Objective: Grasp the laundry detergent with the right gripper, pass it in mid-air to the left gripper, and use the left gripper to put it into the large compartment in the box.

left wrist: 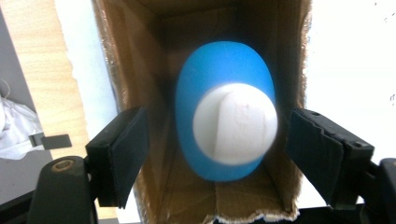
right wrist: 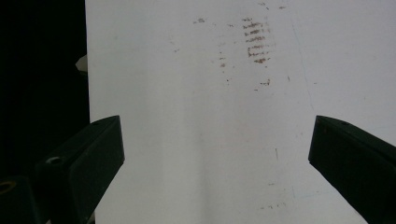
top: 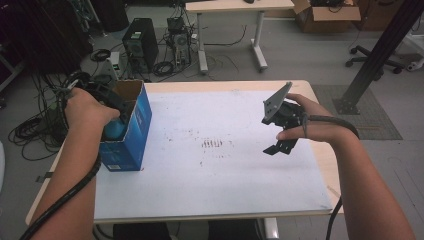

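Blue and egg-shaped, with a round white end facing the camera, the bottle (left wrist: 226, 123) is seen in the left gripper view standing inside the open cardboard box (left wrist: 154, 56), with brown inner walls around it. Between the two black pads of the left tongs (left wrist: 219, 156) the bottle is framed, but a gap is left on each side: at 9 o'clock of the bottle one pad stands clear of it, and at 3 o'clock the other pad is likewise apart from the white end. The left tongs are thus partly open with nothing pressed.

From the high view the box (top: 131, 131) is shown with a blue outside, standing upright at the 9 o'clock edge of the white surface (top: 215, 185), its open top turned upward. The left hand (top: 85, 107) is held just over that opening, and a patch of the blue bottle (top: 114, 131) is visible below the hand.

Toward 3 o'clock of the surface, well apart from the box, the right tongs (top: 277, 148) are held in the right hand (top: 312, 122), hanging above the bare white sheet. In the right gripper view the right tongs (right wrist: 215, 154) are spread wide, with nothing between the jaws; faint brown marks (right wrist: 256, 44) are seen on the sheet at 12 o'clock.
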`<action>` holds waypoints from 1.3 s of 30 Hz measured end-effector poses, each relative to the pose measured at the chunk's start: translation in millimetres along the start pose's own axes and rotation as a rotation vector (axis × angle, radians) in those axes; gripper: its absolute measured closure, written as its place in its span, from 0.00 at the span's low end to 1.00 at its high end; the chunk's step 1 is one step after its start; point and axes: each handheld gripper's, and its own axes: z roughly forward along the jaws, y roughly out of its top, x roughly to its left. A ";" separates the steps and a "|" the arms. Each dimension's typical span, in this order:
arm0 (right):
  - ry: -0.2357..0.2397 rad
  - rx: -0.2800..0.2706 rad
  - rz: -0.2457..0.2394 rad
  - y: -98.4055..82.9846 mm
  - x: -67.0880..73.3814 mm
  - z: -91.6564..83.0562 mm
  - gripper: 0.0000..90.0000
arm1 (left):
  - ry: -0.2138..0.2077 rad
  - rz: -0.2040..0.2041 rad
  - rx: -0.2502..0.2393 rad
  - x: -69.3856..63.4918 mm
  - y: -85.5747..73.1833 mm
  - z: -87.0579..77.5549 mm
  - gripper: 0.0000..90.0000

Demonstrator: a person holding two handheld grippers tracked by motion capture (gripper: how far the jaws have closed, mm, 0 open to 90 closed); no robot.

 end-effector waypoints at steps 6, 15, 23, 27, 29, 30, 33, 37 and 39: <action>0.000 0.000 -0.004 1.7 0.7 -0.5 0.04 | -0.004 0.020 -0.012 -1.3 -3.0 -11.4 0.18; -0.001 -0.004 -0.008 2.8 1.7 -0.3 0.04 | -0.020 0.035 -0.042 -10.2 -5.1 -26.3 0.20; -0.003 -0.008 -0.004 1.5 1.9 0.3 0.04 | -0.074 0.034 -0.044 -16.6 -4.2 -35.8 0.22; -0.006 -0.010 -0.005 1.1 2.2 -0.9 0.04 | -0.075 0.046 -0.025 -20.8 -2.9 -35.8 0.17; -0.008 -0.013 -0.004 0.5 2.3 -1.9 0.04 | -0.064 0.056 -0.024 -24.5 -2.6 -36.4 0.17; -0.008 -0.014 -0.005 0.1 2.5 -2.4 0.04 | -0.057 0.056 -0.024 -25.7 -2.5 -36.4 0.15; -0.010 -0.015 -0.004 -1.2 3.0 -3.0 0.04 | -0.045 0.067 -0.012 -29.7 -1.1 -36.9 0.09; -0.013 -0.016 -0.003 -3.6 3.6 -4.4 0.04 | -0.031 0.085 -0.010 -35.7 -0.2 -37.9 0.04; -0.014 -0.019 0.001 -4.8 4.2 -5.3 0.04 | -0.024 0.107 -0.006 -39.7 0.4 -38.9 0.01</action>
